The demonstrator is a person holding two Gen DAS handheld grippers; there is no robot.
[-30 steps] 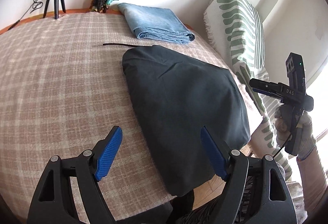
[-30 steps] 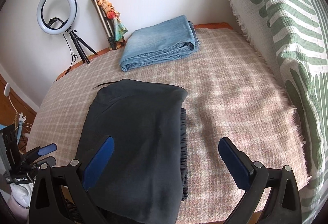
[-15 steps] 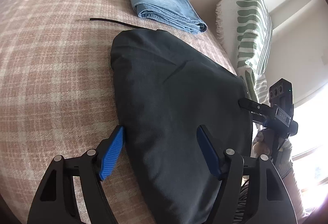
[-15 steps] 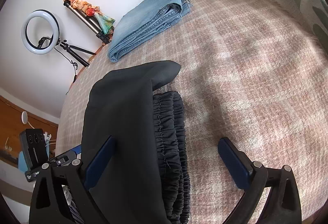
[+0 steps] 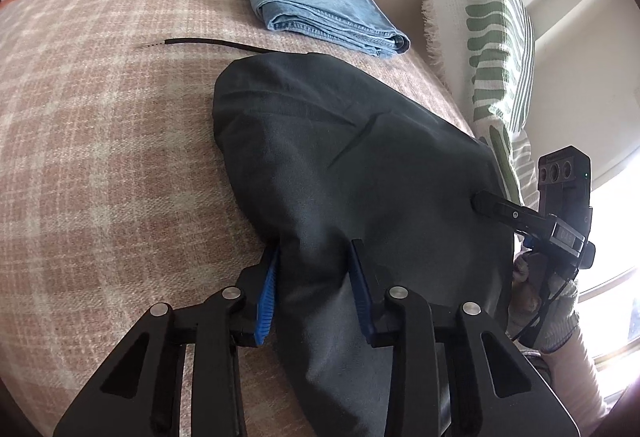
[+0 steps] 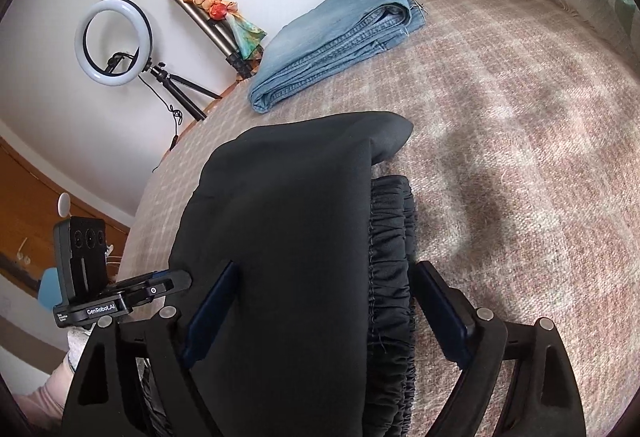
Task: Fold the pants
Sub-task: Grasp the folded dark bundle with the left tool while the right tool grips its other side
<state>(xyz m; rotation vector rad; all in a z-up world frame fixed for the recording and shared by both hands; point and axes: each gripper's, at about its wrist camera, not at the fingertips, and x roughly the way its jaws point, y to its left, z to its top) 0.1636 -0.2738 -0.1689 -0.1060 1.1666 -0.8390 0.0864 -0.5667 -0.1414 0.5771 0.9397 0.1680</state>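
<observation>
Dark folded pants (image 5: 344, 157) lie on the pink plaid blanket (image 5: 100, 157), their gathered waistband (image 6: 390, 257) showing in the right wrist view. My left gripper (image 5: 314, 277) has closed on a bunched near edge of the pants, blue pads pressing the cloth. My right gripper (image 6: 324, 301) straddles the pants and waistband at the opposite near edge, its jaws still fairly wide with cloth between them. The pants (image 6: 288, 237) rise up between its fingers. Each gripper shows in the other's view: the right (image 5: 496, 207), the left (image 6: 168, 283).
Folded blue jeans (image 5: 316, 17) lie at the far side of the blanket, also seen in the right wrist view (image 6: 340, 41). A green-patterned pillow (image 5: 492, 37) stands at the right. A ring light on a tripod (image 6: 114, 41) stands by the wall. A thin black cord (image 5: 208, 43) lies beyond the pants.
Both grippers moved forward and down onto the near edge of the pants. The left gripper's jaws narrowed onto the cloth; the right gripper's jaws narrowed somewhat around the waistband side.
</observation>
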